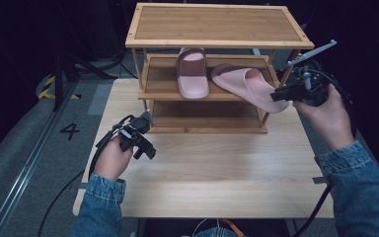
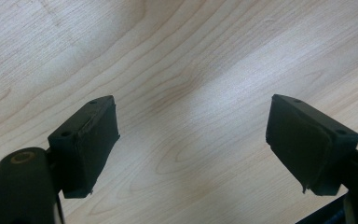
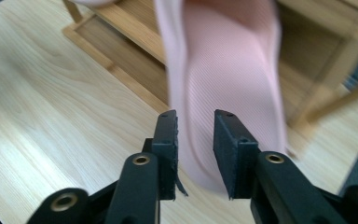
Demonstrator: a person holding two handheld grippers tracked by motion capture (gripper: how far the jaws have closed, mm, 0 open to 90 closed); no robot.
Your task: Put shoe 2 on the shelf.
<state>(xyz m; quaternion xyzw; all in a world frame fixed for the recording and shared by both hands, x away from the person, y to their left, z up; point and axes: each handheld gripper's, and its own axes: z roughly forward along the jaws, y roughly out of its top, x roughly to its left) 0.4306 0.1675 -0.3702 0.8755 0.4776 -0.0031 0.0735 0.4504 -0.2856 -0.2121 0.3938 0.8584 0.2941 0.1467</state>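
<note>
Sliding the second pink slipper (image 1: 249, 85) onto the rack's middle shelf (image 1: 160, 84) beside its mate (image 1: 193, 74), our right tool (image 1: 280, 95) pinches its heel; we should square it first. Left tool (image 1: 145, 148) idles agape near the bench's left edge.

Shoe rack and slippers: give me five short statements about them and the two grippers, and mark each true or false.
1. Two pink slippers are at the wooden shoe rack. True.
2. The left slipper lies straight on the middle shelf. True.
3. The right slipper sits fully inside the shelf. False: it lies at an angle, its end sticking out past the front edge.
4. The left gripper holds a slipper. False: its fingers stand wide apart over bare table.
5. The right gripper is at the left slipper. False: it is at the right slipper's protruding end.
</note>
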